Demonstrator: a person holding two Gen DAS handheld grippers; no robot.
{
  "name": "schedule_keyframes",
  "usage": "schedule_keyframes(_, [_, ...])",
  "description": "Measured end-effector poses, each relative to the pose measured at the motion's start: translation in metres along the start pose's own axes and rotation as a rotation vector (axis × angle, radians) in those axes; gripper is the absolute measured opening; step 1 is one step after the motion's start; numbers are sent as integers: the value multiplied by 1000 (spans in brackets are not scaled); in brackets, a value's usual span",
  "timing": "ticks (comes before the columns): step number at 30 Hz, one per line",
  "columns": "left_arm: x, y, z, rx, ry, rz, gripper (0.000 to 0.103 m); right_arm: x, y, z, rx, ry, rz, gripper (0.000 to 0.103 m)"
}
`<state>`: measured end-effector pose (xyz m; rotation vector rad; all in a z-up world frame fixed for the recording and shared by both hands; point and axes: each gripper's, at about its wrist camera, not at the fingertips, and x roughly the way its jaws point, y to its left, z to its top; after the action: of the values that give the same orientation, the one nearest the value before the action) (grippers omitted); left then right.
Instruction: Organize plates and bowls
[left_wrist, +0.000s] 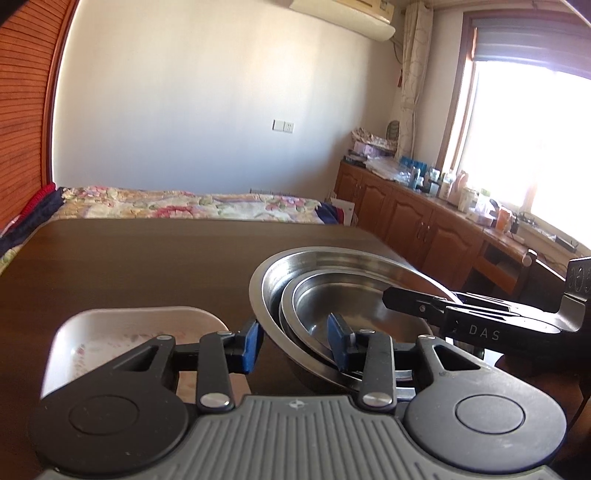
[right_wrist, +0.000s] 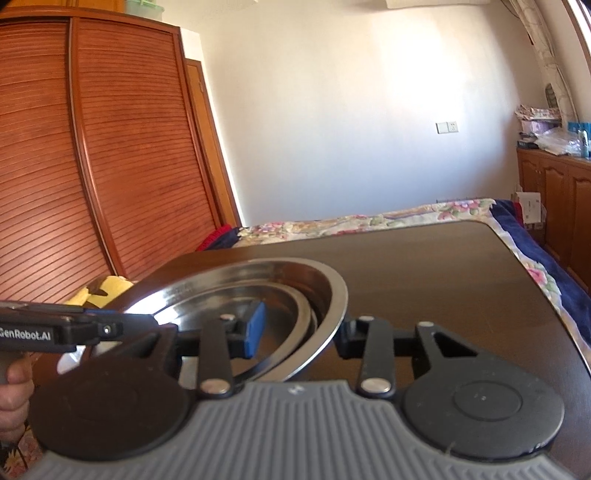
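On your far left, a pale square dish (left_wrist: 122, 328) sits on the dark table (left_wrist: 147, 258), partly hidden behind your left gripper (left_wrist: 295, 341). Its blue pads are spread, straddling the near rims of the nested steel bowls (left_wrist: 354, 295); contact is hard to make out. Your right gripper (right_wrist: 301, 330) is also spread across the large bowl's far-right rim, its outer pad hidden.
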<state>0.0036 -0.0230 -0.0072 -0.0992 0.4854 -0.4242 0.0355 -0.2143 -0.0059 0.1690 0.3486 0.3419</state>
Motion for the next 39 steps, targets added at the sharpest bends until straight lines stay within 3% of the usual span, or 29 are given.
schedule_keyframes(18, [-46, 35, 16, -21, -81, 98, 39, 18, 40, 16, -59, -1, 111, 40])
schedule_keyframes(39, [-68, 77, -4, -76, -38, 189, 39, 39, 87, 1, -118, 91, 200, 40])
